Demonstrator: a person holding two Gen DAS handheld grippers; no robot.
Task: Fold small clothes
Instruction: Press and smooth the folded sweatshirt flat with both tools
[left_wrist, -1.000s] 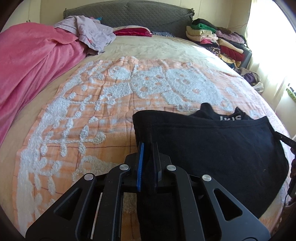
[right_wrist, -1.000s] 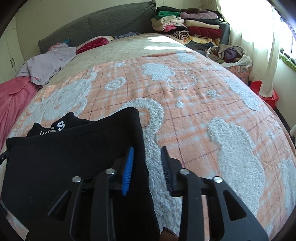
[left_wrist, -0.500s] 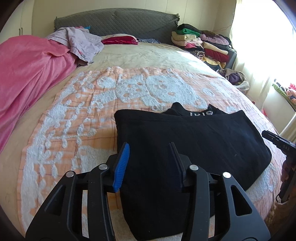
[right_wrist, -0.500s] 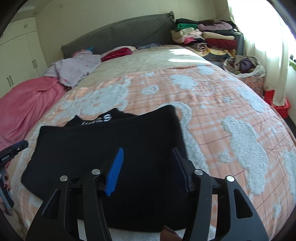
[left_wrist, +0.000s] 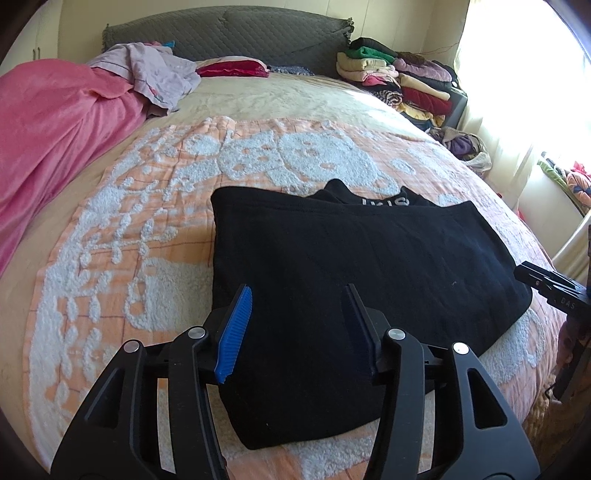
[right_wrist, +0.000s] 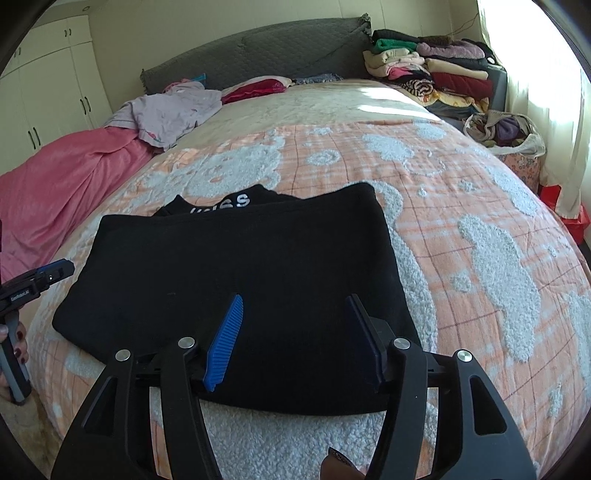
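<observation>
A black garment (left_wrist: 351, 251) with white lettering (right_wrist: 225, 205) at its far edge lies folded flat on the orange and white bedspread (left_wrist: 147, 221). My left gripper (left_wrist: 297, 290) hovers over the garment's near left part. Its jaws are opening and its blue pads (left_wrist: 236, 332) touch no cloth. My right gripper (right_wrist: 294, 297) stands open above the garment's (right_wrist: 240, 258) near right part, holding nothing. The right tool's body (left_wrist: 546, 288) shows at the right edge of the left wrist view. The left tool (right_wrist: 40, 280) shows at the left edge of the right wrist view, in a hand (right_wrist: 18, 343).
A pink blanket (left_wrist: 55, 129) covers the bed's left side, with a lilac garment (left_wrist: 159, 70) near the grey headboard (right_wrist: 258, 51). A stack of folded clothes (right_wrist: 424, 70) and a bag of clothes (right_wrist: 506, 129) stand beside the bed's far right. A wardrobe (right_wrist: 48, 85) is on the left.
Both grippers let go of the black garment's edge and drew back toward the bed's near side. Their jaws opened. The garment now lies folded and flat.
</observation>
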